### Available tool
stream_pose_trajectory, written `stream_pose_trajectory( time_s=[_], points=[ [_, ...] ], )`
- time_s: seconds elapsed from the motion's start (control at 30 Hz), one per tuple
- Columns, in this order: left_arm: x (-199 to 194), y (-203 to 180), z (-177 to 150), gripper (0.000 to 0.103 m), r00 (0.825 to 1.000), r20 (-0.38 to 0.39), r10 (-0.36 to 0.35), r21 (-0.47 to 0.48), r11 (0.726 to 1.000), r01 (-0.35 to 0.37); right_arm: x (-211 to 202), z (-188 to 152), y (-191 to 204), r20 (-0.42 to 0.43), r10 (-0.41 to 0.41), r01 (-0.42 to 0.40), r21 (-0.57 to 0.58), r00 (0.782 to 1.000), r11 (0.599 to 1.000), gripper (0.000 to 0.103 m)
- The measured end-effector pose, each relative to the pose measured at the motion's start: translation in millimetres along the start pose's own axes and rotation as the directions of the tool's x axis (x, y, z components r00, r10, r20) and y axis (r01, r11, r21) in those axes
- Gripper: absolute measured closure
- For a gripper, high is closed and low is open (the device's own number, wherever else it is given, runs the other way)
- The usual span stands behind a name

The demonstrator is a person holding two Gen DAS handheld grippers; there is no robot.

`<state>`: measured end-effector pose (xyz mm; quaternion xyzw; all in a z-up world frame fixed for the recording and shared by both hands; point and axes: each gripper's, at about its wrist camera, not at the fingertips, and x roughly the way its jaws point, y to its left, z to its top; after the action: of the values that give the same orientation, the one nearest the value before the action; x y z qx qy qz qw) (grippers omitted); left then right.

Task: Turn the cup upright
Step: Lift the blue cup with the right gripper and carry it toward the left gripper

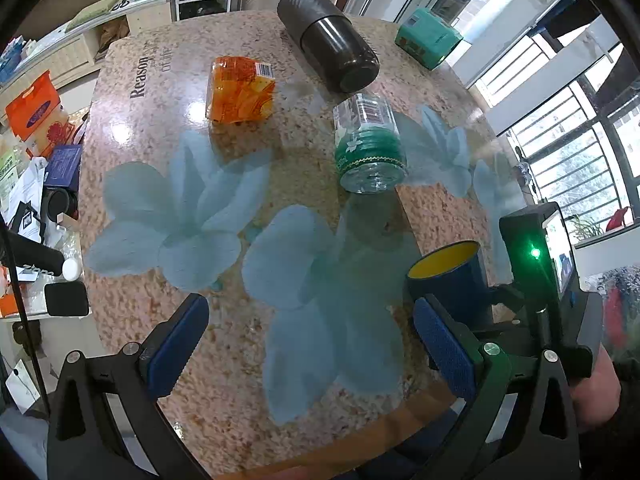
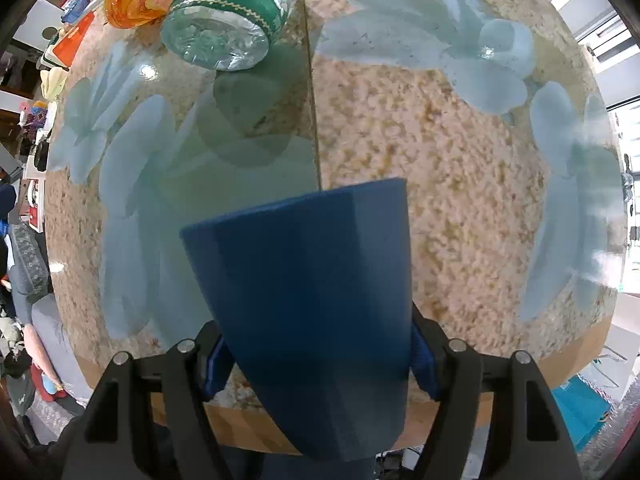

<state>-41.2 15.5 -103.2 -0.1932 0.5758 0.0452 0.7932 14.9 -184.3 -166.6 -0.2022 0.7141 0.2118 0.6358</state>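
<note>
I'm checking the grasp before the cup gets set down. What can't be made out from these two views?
- Right wrist view: the blue cup hides the right gripper's pad contact; its opening faces away.
- Left wrist view: the left gripper's right finger covers the cup's lower part.
- Neither view shows whether the cup touches the table.

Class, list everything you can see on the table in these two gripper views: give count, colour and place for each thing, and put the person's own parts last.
cup: one, blue with yellow inside, held above the table's near edge
bottle: one, clear with green label, lying mid-table
flask: one, black, lying at the far side
orange pack: one, far left of the bottle
green pack: one, far right edge
table: one, speckled tan with pale blue flowers
left gripper: open, empty, over the near edge
right gripper: shut on the cup
hand: one, behind the right gripper
</note>
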Motion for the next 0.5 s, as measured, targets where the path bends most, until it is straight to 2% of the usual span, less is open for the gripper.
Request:
stream_pose_trajectory(
  time_s=[0.03, 0.1, 0.13, 0.5],
  points=[
    [-0.2, 0.6, 0.2, 0.0, 1.0, 0.0, -0.002, -0.003, 1.0, 0.002, -0.4, 0.5, 0.3, 0.005, -0.007, 0.007, -0.001, 1.0, 1.0, 0.019],
    [-0.9, 1.7, 0.7, 0.0, 1.0, 0.002, -0.003, -0.008, 1.0, 0.003, -3.9, 1.8, 1.5, 0.02, -0.01, 0.01, -0.005, 1.0, 1.0, 0.003],
    [-1.3, 2.3, 0.5, 0.0, 1.0, 0.002, -0.001, -0.008, 1.0, 0.001, -5.5, 2.4, 2.0, 0.029, -0.011, 0.011, -0.006, 1.0, 1.0, 0.0],
    [-2.9, 5.1, -0.5, 0.0, 1.0, 0.0, 0.005, -0.006, 1.0, -0.005, -9.5, 3.9, 1.5, 0.027, -0.014, 0.015, -0.008, 1.0, 1.0, 0.0]
  ],
)
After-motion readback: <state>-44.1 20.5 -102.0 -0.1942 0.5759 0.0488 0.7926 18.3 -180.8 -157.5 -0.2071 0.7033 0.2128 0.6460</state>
